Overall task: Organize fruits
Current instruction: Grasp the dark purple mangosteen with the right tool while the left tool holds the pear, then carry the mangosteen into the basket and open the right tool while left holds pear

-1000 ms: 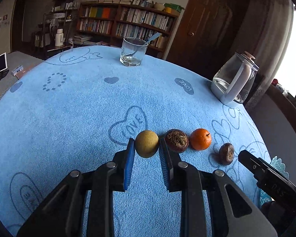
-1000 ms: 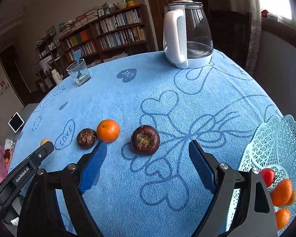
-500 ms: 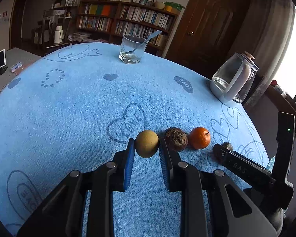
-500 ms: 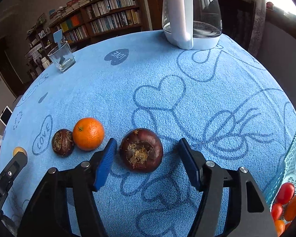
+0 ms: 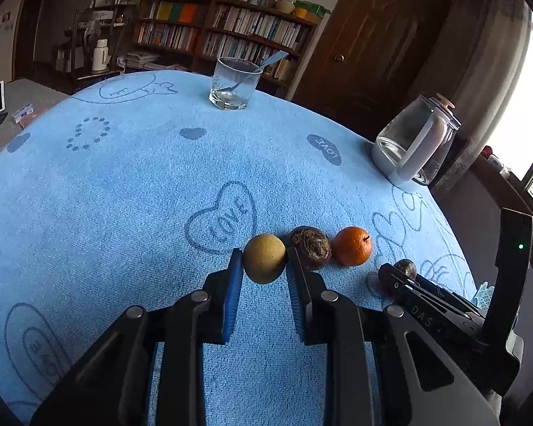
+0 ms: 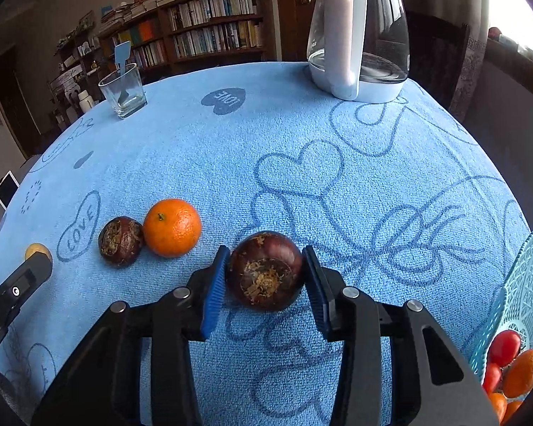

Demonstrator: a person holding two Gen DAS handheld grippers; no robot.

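Observation:
My left gripper (image 5: 263, 266) is shut on a round yellow fruit (image 5: 264, 262) on the blue cloth. Right of it lie a dark brown fruit (image 5: 311, 247) and an orange (image 5: 352, 245). My right gripper (image 6: 265, 269) has its blue pads against both sides of a second dark brown fruit (image 6: 265, 270), which still seems to rest on the cloth. In the right wrist view the orange (image 6: 172, 227), the other dark fruit (image 6: 120, 240) and the yellow fruit (image 6: 36, 249) lie to the left. The right gripper also shows in the left wrist view (image 5: 398, 277).
A light blue lattice basket (image 6: 522, 294) with red and orange fruits stands at the right edge. A glass kettle (image 6: 359, 32) and a drinking glass with a spoon (image 6: 122, 88) stand at the far side of the table. Bookshelves are behind.
My right gripper has moved forward around the dark brown fruit and closed from wide open until its pads touch it. My left gripper has stayed shut on the yellow fruit.

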